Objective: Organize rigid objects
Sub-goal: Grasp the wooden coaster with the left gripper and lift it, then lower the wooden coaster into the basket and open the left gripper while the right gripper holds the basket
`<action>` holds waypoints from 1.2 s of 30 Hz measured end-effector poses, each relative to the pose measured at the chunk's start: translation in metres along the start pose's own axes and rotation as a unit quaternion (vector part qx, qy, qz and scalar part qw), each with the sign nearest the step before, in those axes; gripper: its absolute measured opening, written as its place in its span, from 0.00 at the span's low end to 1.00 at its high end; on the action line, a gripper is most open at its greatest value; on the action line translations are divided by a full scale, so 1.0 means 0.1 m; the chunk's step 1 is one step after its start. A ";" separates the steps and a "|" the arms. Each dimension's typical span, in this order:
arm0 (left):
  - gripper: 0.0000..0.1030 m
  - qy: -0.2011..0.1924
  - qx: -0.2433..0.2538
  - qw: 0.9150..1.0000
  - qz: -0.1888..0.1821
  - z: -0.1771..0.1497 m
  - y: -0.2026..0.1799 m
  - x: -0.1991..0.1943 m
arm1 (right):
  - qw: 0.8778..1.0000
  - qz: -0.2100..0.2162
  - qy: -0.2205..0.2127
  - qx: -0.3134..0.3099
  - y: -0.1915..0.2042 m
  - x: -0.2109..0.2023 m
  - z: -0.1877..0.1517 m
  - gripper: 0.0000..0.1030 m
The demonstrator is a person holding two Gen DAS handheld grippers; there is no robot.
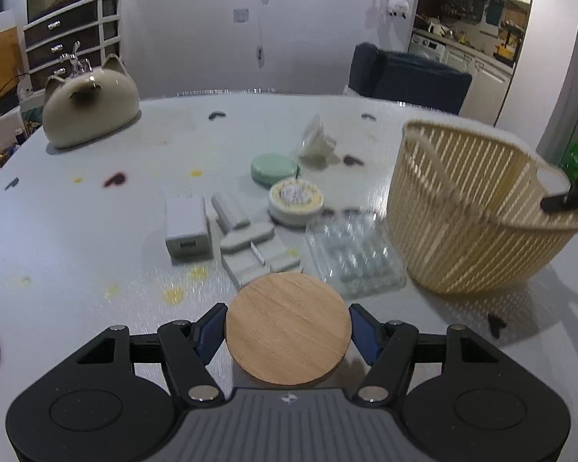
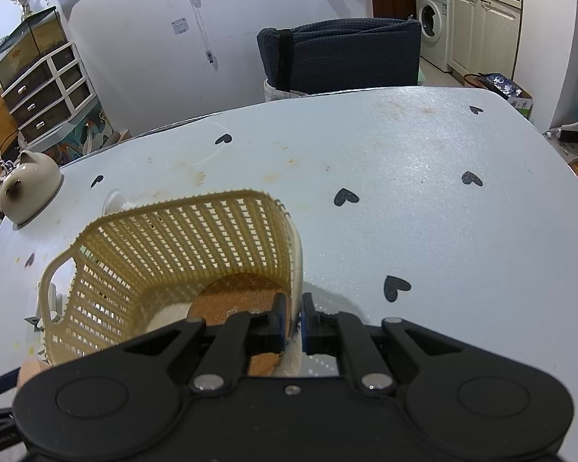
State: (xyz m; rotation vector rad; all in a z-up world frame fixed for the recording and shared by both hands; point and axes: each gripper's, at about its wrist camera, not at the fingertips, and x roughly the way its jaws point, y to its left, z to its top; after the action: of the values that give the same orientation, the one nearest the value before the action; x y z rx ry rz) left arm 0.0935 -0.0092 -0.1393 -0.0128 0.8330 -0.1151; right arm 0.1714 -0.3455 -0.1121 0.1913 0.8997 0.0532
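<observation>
While the right gripper (image 2: 292, 317) pinches the basket (image 1: 478, 215) rim, jaws narrow, the left gripper (image 1: 288, 333) clamps the wooden disc (image 1: 287, 329) edgewise. Carry the disc level toward 2 o'clock, clearing the rim before release.

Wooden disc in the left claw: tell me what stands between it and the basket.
Nothing visible blocks it. The wooden disc is clamped in the left claw; the clear plastic tray lies low on the table below the way to the basket.

Cat-shaped ceramic vessel (image 1: 90, 106) stands at the table's (image 1: 77, 231) far left corner (dark chair (image 2: 343, 56) beyond far edge).
</observation>
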 end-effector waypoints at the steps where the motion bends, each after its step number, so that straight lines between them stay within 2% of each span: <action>1: 0.66 -0.004 -0.001 1.000 0.000 0.04 -0.01 -0.03 | 1.000 0.000 0.000 0.000 0.00 0.00 0.00 0.07; 9: 0.66 -0.035 0.001 0.999 -0.032 0.45 -0.23 -0.19 | 1.000 0.002 0.000 0.007 0.00 0.00 0.00 0.07; 14: 0.66 -0.065 0.018 0.996 -0.065 0.77 -0.46 -0.24 | 1.000 -0.001 -0.002 0.004 0.01 0.00 0.00 0.07; 18: 0.66 -0.073 0.034 0.992 -0.096 1.00 -0.68 -0.21 | 1.000 -0.001 -0.004 0.008 0.00 -0.01 -0.01 0.07; 26: 0.66 -0.041 0.061 0.989 -0.129 1.31 -1.19 0.07 | 1.000 -0.002 -0.007 0.011 0.00 -0.01 -0.02 0.07; 36: 0.66 0.044 0.051 0.986 -0.153 1.44 -1.61 0.59 | 1.000 -0.004 -0.009 0.009 0.01 -0.01 -0.02 0.07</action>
State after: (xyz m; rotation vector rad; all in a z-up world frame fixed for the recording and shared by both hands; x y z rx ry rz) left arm 0.2240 -0.1803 -0.0771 -0.0397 0.9083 -0.4515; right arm 0.1692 -0.3443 -0.1127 0.2044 0.8828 0.0363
